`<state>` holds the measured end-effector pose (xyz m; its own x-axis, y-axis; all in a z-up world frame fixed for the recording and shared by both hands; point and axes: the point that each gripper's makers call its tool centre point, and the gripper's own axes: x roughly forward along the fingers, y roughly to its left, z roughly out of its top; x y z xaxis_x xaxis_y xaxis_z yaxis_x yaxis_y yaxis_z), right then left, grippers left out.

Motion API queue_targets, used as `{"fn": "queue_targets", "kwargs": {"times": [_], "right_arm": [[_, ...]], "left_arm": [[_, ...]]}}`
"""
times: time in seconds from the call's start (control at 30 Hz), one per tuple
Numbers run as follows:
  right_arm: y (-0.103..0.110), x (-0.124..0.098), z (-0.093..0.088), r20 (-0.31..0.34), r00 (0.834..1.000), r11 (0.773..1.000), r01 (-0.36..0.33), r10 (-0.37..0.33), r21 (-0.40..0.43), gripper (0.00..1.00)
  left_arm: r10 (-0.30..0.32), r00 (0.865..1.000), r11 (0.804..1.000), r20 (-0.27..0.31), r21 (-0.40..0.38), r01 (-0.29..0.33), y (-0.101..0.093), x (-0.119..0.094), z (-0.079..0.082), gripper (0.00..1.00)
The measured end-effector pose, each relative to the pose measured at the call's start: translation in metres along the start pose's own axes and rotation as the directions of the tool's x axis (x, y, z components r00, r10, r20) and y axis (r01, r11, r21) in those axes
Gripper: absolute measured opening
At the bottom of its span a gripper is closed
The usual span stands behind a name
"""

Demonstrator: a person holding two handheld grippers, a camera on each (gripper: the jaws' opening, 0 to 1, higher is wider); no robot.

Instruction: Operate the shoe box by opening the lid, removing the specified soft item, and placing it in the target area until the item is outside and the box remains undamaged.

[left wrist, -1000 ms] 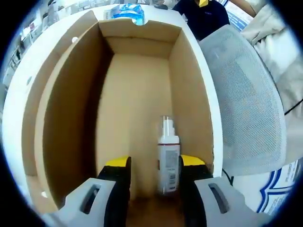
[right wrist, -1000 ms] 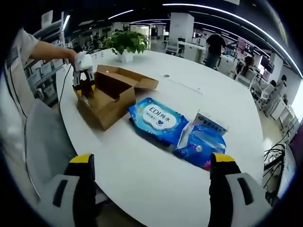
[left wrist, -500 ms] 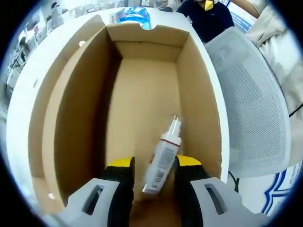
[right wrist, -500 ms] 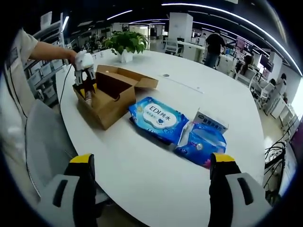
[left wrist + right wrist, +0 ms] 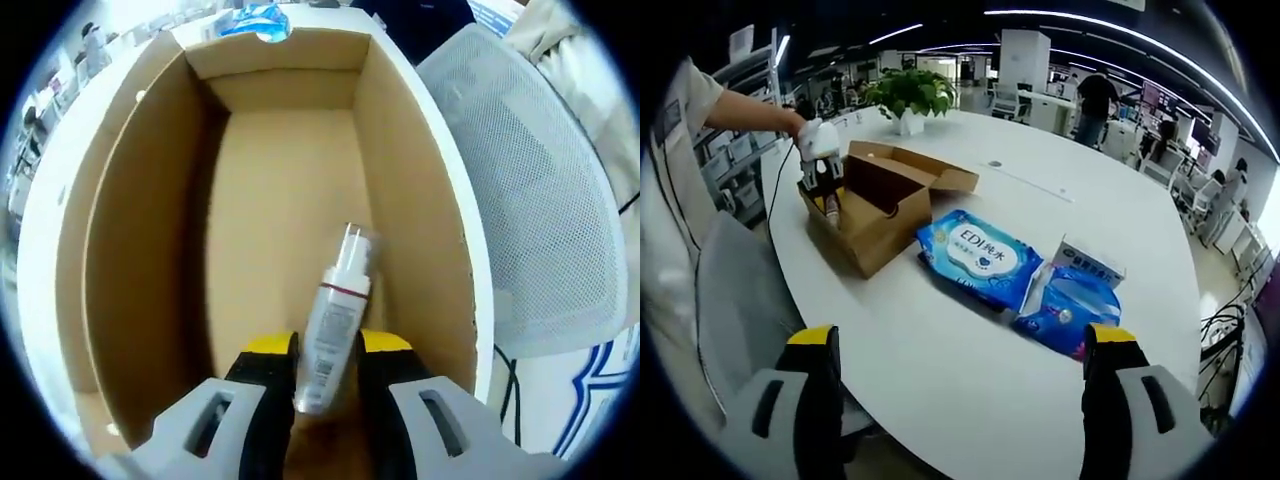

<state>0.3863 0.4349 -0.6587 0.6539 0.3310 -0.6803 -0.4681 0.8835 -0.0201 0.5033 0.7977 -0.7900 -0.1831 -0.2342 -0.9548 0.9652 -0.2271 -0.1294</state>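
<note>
**Q:** Which step of the task is in hand?

**A:** The removal step, by my reading. The brown cardboard shoe box (image 5: 280, 200) stands with its lid open on the round white table (image 5: 970, 350). In the left gripper view, the left gripper (image 5: 325, 350) reaches into the box, its yellow-tipped jaws closed narrowly on the lower body of a small white spray bottle with a clear cap (image 5: 335, 315). The bottle tilts, cap pointing away toward the far wall of the box. It is inside the box, near the right-hand wall as that view shows it.

**Q:** And the other claw?

**A:** The right gripper (image 5: 960, 375) is spread wide and holds nothing, low over the near edge of the table.

**Q:** What does the next move call for?

**A:** Probably a straight lift clear of the cardboard walls, without dragging on them, then a set-down on bare table outside the box. The target area is not marked.

**Q:** What writing can be read?

**A:** In the right gripper view, the blue soft pack of wipes (image 5: 978, 255) beside the box reads "EDI" followed by characters too small to be sure of. The small blue-and-white carton (image 5: 1090, 262) and the bottle's label carry print too fine to read.
</note>
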Motion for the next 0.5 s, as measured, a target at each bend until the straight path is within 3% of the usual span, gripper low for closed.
{"fn": "queue_targets", "kwargs": {"times": [0.23, 0.5], "right_arm": [[0.002, -0.001, 0.003, 0.014, 1.0, 1.0, -0.002, 0.002, -0.003, 0.94], [0.006, -0.002, 0.009, 0.039, 0.999, 1.0, -0.013, 0.013, -0.005, 0.93]], "left_arm": [[0.046, 0.999, 0.998, -0.026, 0.044, -0.045, 0.005, 0.003, -0.001, 0.2], [0.091, 0.996, 0.996, -0.013, -0.006, -0.091, 0.013, 0.0, 0.001, 0.17]]}}
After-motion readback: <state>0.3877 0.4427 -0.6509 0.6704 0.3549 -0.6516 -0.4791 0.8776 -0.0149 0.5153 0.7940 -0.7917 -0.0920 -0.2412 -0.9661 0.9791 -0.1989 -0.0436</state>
